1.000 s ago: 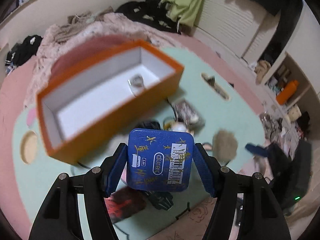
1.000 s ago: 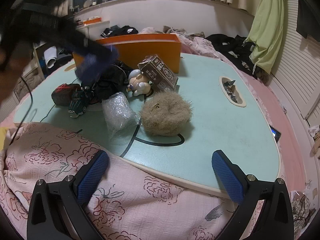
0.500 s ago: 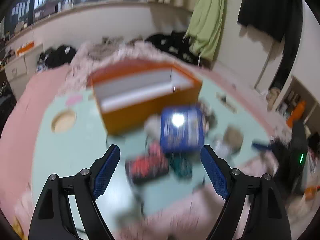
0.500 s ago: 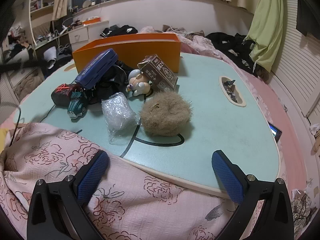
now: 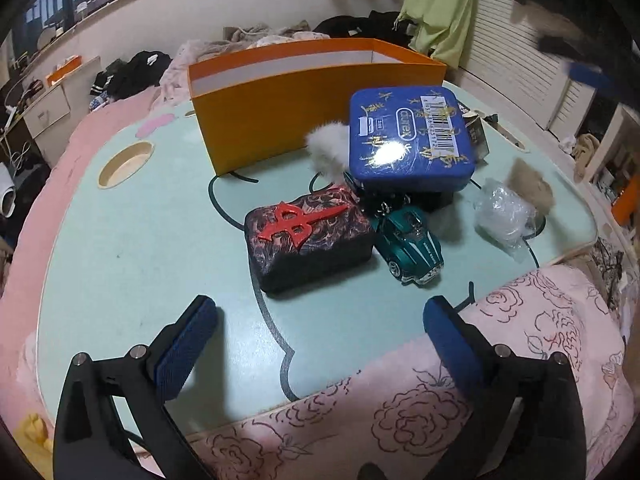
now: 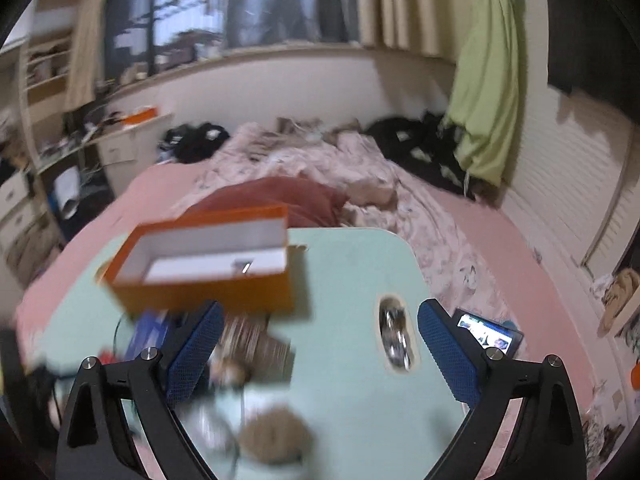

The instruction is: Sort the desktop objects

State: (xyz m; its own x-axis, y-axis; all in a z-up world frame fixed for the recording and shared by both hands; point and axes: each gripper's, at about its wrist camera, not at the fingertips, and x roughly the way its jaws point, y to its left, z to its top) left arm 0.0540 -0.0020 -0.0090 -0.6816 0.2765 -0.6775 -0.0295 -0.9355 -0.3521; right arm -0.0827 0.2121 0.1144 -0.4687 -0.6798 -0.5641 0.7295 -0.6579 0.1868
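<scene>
We are holding our left gripper point(image 5: 320, 346) low over the tabletop point(image 5: 132, 240), spread wide and empty; our right gripper point(image 6: 318, 346) is hovering higher, equally wide, empty.

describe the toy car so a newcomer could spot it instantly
Start at the orange box on the mint-green table. In front of it lies a dark case with a red emblem, and the teal toy car sits against that case's right side. It is the only thing with wheels.
</scene>
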